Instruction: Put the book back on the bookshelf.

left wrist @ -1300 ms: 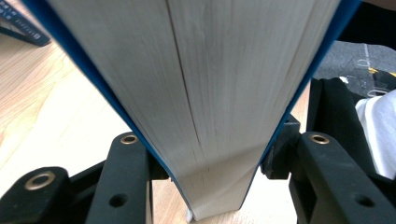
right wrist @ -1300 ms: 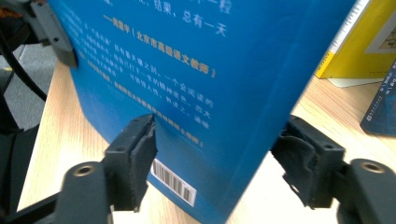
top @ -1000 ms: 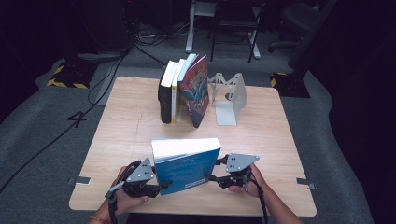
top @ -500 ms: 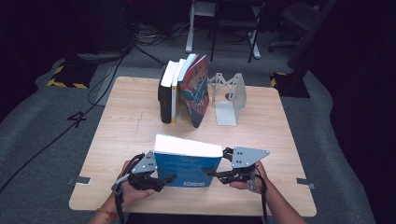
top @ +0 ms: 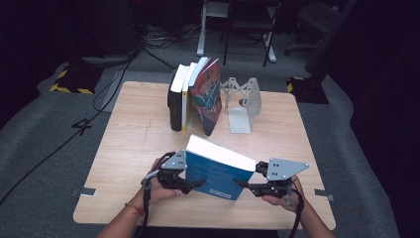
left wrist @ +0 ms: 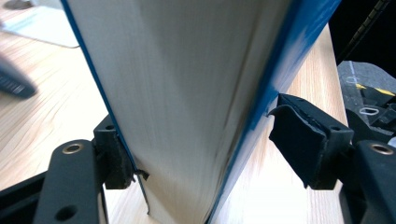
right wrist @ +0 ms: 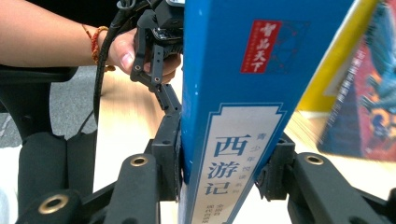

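Observation:
A thick blue book [top: 218, 171] stands tilted above the table's front edge, its white page block up. My left gripper [top: 193, 182] is at its left end; in the left gripper view the page edge [left wrist: 187, 93] lies between the jaws. The left gripper [left wrist: 205, 144] has just been opening: one pad rests on the cover and the other stands off it. My right gripper [top: 245, 186] is at the book's right end. Its jaws have just been closing, and the right gripper [right wrist: 223, 161] now presses both pads on the blue spine [right wrist: 243, 93].
A row of upright books [top: 195, 96] leans at the back of the wooden table [top: 129, 134], with a white metal bookend [top: 245, 106] just to their right. Cables and chair legs lie on the floor beyond the table.
The book has turned and its right end has risen with the right gripper. The left gripper has slid sideways along the book's left end, and its jaws stand wider.

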The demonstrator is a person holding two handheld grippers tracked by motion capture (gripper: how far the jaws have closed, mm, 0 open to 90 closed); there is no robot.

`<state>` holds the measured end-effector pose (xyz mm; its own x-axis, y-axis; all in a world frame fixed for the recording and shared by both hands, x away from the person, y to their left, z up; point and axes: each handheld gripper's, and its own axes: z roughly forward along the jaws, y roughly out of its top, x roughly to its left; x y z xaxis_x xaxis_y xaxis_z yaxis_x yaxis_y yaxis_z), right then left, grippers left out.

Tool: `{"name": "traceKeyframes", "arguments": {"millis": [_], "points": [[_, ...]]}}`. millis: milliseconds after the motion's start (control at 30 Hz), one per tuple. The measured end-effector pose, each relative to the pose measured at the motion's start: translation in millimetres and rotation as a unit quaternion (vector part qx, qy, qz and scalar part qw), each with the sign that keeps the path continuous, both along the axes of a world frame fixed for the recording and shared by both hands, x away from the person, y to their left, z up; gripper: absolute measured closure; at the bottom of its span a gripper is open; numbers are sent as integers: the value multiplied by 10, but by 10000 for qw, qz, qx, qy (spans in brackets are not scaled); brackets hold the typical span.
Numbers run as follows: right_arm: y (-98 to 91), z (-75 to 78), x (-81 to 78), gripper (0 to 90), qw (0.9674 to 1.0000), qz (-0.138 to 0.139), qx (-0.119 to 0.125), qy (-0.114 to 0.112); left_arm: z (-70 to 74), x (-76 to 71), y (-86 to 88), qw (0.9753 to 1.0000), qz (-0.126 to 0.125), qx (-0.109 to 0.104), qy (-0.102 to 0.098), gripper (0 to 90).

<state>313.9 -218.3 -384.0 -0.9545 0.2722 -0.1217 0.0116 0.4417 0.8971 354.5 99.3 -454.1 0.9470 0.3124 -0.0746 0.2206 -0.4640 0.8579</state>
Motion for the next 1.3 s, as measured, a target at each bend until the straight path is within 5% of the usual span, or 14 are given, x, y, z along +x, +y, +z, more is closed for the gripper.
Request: {"name": "traceKeyframes", "arguments": {"millis": [133,400,933,1300], "points": [[-206,3,-38,599,9998,-170,39,28,-15,55,-180,9998,63,177,-40,227],[-271,37,-89,595,9995,-308,-80,2,-104,29,-140,9981,350,508,-27,232],[-74,451,-27,552,9985,-321,-426,122,-225,-334,353,9909,859,1032,119,253],[97,504,44,528,9976,-278,-576,278,-386,-455,687,9842,1330,1111,347,234]]}}
